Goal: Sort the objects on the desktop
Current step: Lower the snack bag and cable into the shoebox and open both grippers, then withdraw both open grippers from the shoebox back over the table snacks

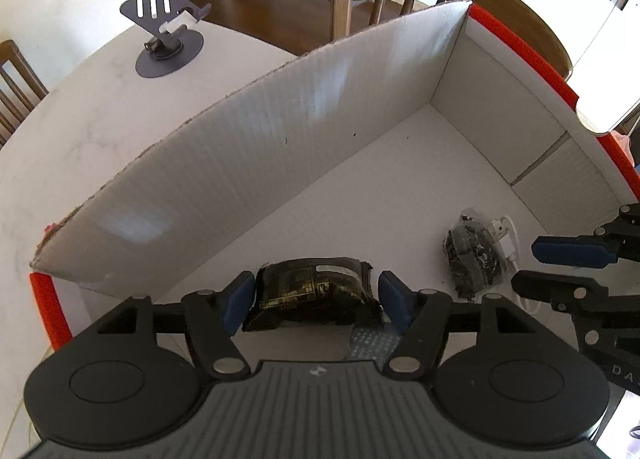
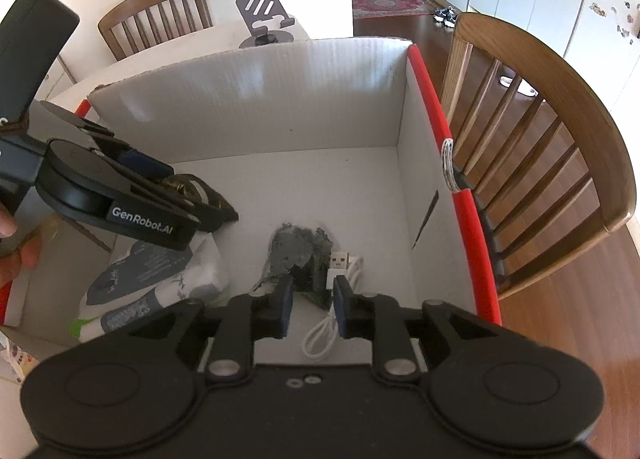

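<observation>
The white cardboard box (image 1: pixel 400 195) holds everything. The left claw (image 1: pixel 316 303) stands open around the dark foil packet (image 1: pixel 316 291) by the near wall; lifting could snag it. The right claw (image 2: pixel 310 299), slightly parted, could catch the white USB cable (image 2: pixel 340 287).

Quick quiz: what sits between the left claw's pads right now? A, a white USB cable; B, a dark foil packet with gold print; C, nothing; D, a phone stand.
B: the dark foil packet lies between the left claw pads, inside the cardboard box.

Bright daylight, glare streaks on the white box wall (image 1: pixel 320 99), strong fisheye bending at edges, sharp focus.
</observation>
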`<state>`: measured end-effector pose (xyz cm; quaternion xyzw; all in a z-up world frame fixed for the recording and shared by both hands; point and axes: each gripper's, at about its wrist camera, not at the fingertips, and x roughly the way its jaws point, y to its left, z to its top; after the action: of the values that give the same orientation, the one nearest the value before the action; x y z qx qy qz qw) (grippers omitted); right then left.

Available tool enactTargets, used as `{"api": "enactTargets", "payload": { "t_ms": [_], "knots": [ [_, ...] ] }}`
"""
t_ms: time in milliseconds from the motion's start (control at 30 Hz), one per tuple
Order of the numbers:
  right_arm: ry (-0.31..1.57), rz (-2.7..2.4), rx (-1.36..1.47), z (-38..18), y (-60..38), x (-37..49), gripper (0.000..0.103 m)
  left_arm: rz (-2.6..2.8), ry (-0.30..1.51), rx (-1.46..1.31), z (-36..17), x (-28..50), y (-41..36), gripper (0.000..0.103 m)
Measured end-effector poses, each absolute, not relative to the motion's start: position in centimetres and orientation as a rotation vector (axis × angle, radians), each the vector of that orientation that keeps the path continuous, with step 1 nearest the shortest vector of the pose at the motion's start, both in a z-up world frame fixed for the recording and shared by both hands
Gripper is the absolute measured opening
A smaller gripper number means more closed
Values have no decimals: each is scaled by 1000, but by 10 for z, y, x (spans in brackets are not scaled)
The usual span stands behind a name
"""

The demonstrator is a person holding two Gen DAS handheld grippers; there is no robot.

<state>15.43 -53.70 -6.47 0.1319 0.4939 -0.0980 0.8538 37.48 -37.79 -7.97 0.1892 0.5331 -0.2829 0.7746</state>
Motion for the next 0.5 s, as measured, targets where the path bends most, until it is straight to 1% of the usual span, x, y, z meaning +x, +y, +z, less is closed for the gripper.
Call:
{"api": "enactTargets", "payload": {
  "t_ms": [67,100,167,233,500],
  "knots": [
    [1029,-197,277,-62,-536,153,29,-611,1146,400,-76,374,-376,68],
    [1023,-191,275,-60,-534,152,31,-613,1140,391,-73,373,-375,70],
    [1012,-179,273,-56,-532,149,34,-620,1129,372,-66,370,-372,72],
    [1000,-172,273,-51,-531,147,40,-627,1123,353,-60,369,-370,73],
    [973,-136,267,-38,-526,140,50,-637,1081,296,-35,356,-357,73]
  ]
}}
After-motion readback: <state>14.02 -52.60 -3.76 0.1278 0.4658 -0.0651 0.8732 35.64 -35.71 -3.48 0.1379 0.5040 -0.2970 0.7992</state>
